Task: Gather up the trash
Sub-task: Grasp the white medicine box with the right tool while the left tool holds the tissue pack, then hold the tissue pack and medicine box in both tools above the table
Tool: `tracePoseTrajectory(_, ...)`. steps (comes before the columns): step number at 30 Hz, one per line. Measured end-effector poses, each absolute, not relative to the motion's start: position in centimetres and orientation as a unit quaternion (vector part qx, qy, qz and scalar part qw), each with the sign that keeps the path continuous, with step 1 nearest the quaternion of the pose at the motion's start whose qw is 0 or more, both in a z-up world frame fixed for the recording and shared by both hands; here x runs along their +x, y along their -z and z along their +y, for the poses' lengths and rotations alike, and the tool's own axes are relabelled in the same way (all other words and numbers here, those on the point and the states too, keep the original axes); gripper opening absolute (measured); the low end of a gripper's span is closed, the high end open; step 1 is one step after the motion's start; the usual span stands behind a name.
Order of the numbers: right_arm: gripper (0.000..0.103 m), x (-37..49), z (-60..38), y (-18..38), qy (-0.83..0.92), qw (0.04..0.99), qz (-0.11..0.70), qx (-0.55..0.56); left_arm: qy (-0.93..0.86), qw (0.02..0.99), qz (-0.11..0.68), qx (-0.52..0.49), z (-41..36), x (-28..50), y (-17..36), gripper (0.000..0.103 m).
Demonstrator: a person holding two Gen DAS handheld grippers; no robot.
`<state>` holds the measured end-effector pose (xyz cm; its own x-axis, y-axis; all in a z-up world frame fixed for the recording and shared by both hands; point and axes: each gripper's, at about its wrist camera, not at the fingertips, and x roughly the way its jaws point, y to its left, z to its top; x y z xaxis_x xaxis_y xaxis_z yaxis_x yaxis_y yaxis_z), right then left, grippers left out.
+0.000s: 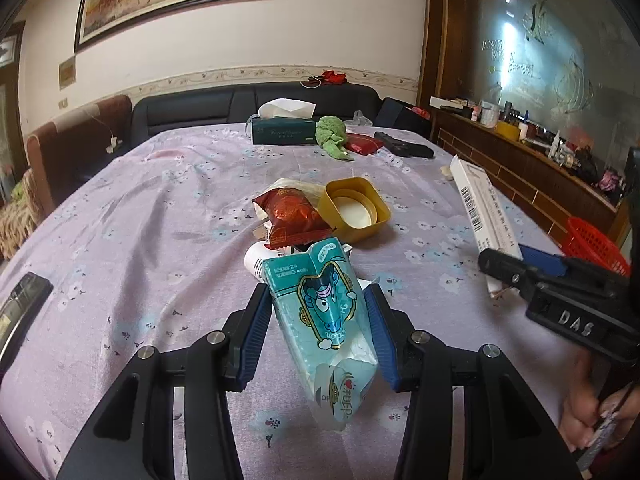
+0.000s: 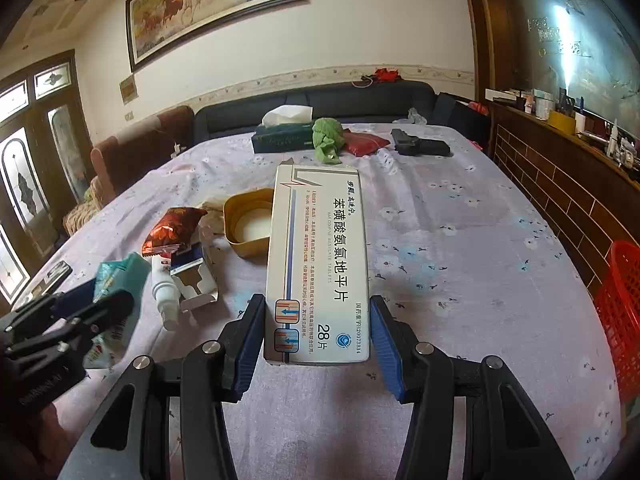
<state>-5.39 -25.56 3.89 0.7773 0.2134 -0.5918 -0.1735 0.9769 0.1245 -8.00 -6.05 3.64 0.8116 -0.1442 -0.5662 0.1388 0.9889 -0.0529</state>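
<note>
A teal tissue packet [image 1: 324, 304] with a cartoon print sits between the blue pads of my left gripper [image 1: 318, 292], which is shut on it above the tablecloth. My right gripper [image 2: 317, 302] is shut on a long white medicine box [image 2: 320, 256], held lengthwise off the table. In the left wrist view the same white medicine box [image 1: 482, 204] juts up from the right gripper [image 1: 502, 256]. Loose trash lies mid-table: a red snack wrapper [image 1: 290, 216], a white bottle [image 2: 164, 288] and a torn blue-and-white carton [image 2: 196, 280].
A yellow lid [image 1: 356, 208] lies open side up beside the wrapper. At the far end are a tissue box [image 1: 282, 130], a green cloth [image 1: 332, 136] and a black object [image 2: 420, 145]. A red basket [image 2: 620, 312] stands off the right edge. A phone [image 1: 20, 308] lies at left.
</note>
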Motion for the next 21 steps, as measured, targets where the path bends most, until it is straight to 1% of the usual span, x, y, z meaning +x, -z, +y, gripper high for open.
tracePoseTrajectory(5, 0.055, -5.1, -26.4, -3.4, -0.104, 0.937, 0.330, 0.055, 0.063, 0.954, 0.293, 0.011, -6.5, -8.0, -3.6, 0.047)
tracePoseTrajectory(10, 0.055, -5.2, -26.3, -3.2, -0.112, 0.935, 0.332, 0.055, 0.054, 0.956, 0.286, 0.031, -7.1, -8.3, -3.5, 0.047)
tracePoseTrajectory(21, 0.055, -5.3, -26.6, -3.2, -0.127, 0.936, 0.321, 0.069, 0.048, 0.958, 0.279, 0.047, -7.6, -8.7, -3.4, 0.047)
